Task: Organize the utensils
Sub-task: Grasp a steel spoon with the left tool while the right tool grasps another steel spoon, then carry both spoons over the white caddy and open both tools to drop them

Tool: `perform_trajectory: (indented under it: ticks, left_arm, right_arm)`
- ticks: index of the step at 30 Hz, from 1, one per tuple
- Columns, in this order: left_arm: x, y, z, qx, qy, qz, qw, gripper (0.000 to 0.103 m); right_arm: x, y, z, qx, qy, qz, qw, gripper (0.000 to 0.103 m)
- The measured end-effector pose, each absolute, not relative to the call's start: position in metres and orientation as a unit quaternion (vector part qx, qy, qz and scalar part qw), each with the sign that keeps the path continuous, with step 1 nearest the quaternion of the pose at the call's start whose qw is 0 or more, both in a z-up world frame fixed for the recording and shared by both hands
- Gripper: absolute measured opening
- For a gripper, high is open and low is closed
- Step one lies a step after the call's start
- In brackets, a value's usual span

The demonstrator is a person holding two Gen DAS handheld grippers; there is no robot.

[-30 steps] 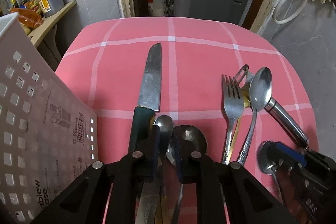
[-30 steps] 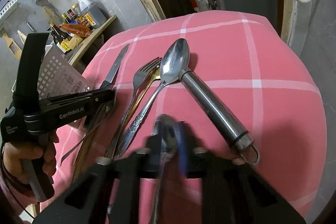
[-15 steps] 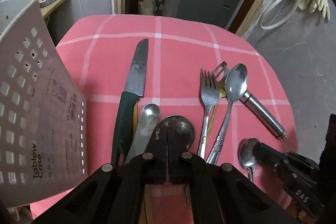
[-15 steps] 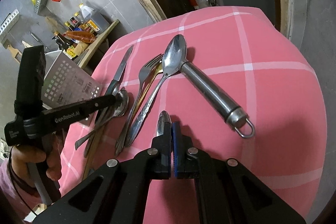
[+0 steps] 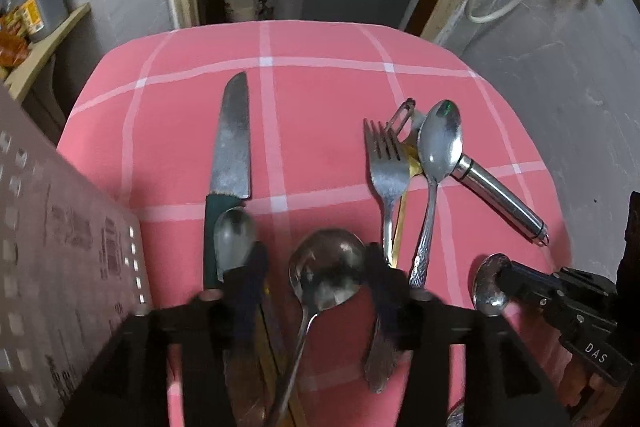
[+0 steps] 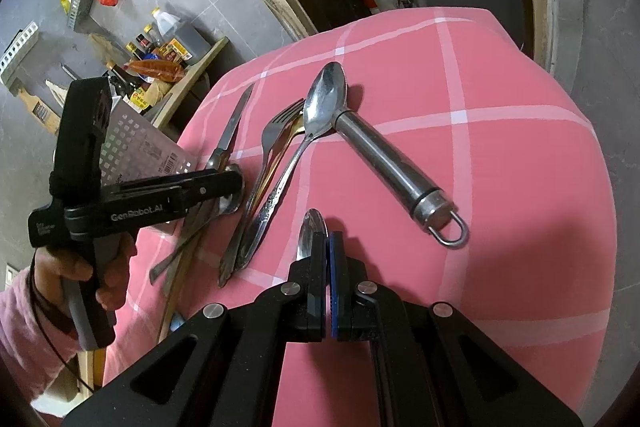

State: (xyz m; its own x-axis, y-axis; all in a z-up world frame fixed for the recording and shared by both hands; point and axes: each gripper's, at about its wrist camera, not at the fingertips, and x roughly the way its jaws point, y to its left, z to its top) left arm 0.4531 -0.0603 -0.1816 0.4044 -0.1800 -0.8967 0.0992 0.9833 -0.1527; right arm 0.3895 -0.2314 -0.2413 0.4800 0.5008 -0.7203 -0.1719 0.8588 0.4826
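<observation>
The right gripper [image 6: 329, 247] is clamping a small spoon [image 6: 310, 231], lifting it for sorting. The left gripper [image 5: 316, 267], its jaws just opening, is straddling a ladle [image 5: 326, 269] untouched. Farther off, knife [image 5: 232, 143], fork [image 5: 386, 167] and peeler [image 5: 496, 197] are lying on the surface [image 5: 320, 87].

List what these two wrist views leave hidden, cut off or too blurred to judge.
- Left wrist view: the round spoon handle runs under the left gripper, whose fingers are motion-blurred; jaws just opened.
- Left wrist view: the perforated basket is cut by the frame edge; its inside is unseen.
- Right wrist view: the small spoon handle is hidden inside the shut right gripper.
</observation>
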Motion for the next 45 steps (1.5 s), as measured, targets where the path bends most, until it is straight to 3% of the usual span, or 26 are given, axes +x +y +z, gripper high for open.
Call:
perform_trajectory:
  ticks: [16, 19, 20, 21, 34, 45]
  left_arm:
    - [0.458, -0.071, -0.184, -0.031, 0.583, -0.118, 0.803, 0.049]
    - [0.462, -0.064, -0.184, -0.054, 0.588, -0.116, 0.798, 0.029]
    - [0.461, -0.062, -0.184, -0.045, 0.590, -0.104, 0.799, 0.011]
    - [0.460, -0.060, -0.185, -0.046, 0.589, -0.104, 0.800, 0.009]
    - [0.457, -0.046, -0.186, -0.125, 0.586, -0.136, 0.789, 0.007]
    - [0.465, -0.079, -0.183, -0.075, 0.587, -0.134, 0.795, 0.004]
  right_arm:
    - [0.395, -0.228, -0.245, 0.167, 0.480, 0.208, 0.836, 0.002]
    - [0.399, -0.225, -0.244, 0.156, 0.487, 0.221, 0.831, 0.002]
    - [0.400, -0.224, -0.244, 0.153, 0.488, 0.225, 0.829, 0.002]
    - [0.402, -0.223, -0.245, 0.150, 0.494, 0.231, 0.825, 0.002]
    - [0.411, -0.219, -0.249, 0.152, 0.507, 0.248, 0.811, 0.002]
    - [0.411, -0.211, -0.245, 0.137, 0.504, 0.260, 0.812, 0.002]
